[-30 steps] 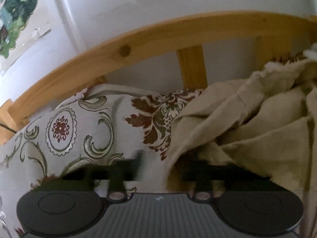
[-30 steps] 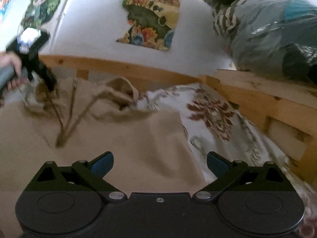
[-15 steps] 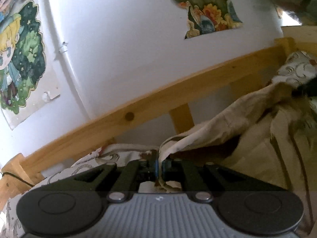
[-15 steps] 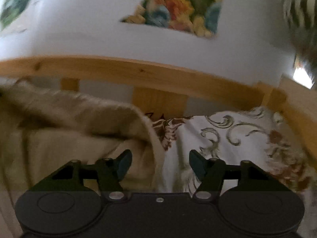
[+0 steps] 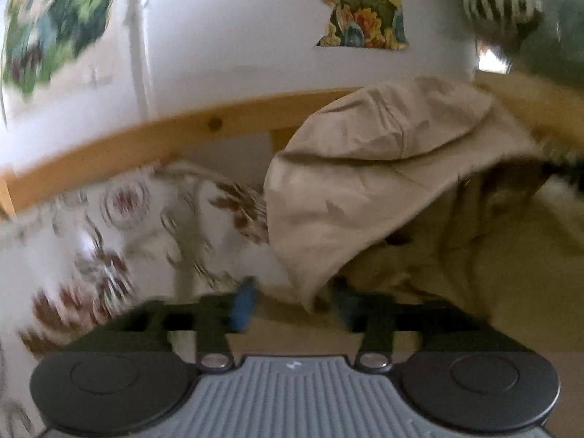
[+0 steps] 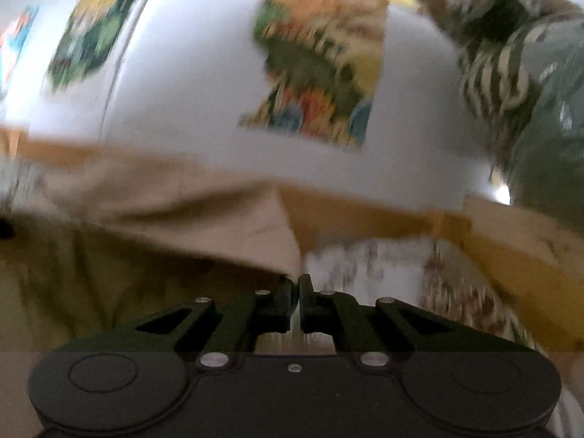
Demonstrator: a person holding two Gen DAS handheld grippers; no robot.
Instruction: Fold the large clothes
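Right gripper [image 6: 299,301] clamped on beige garment [image 5: 365,189] edge, lifted before wooden rail [image 5: 164,142]. Left gripper [image 5: 292,304] just opened, jaws apart, corner hanging between, unpinched. My read: early, garment bunched near rail, no neat fold visible yet.

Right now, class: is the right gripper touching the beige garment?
Touching. In the right wrist view the right gripper is shut, its jaws together on the edge of the beige garment, which runs straight into the pinch with no gap showing.
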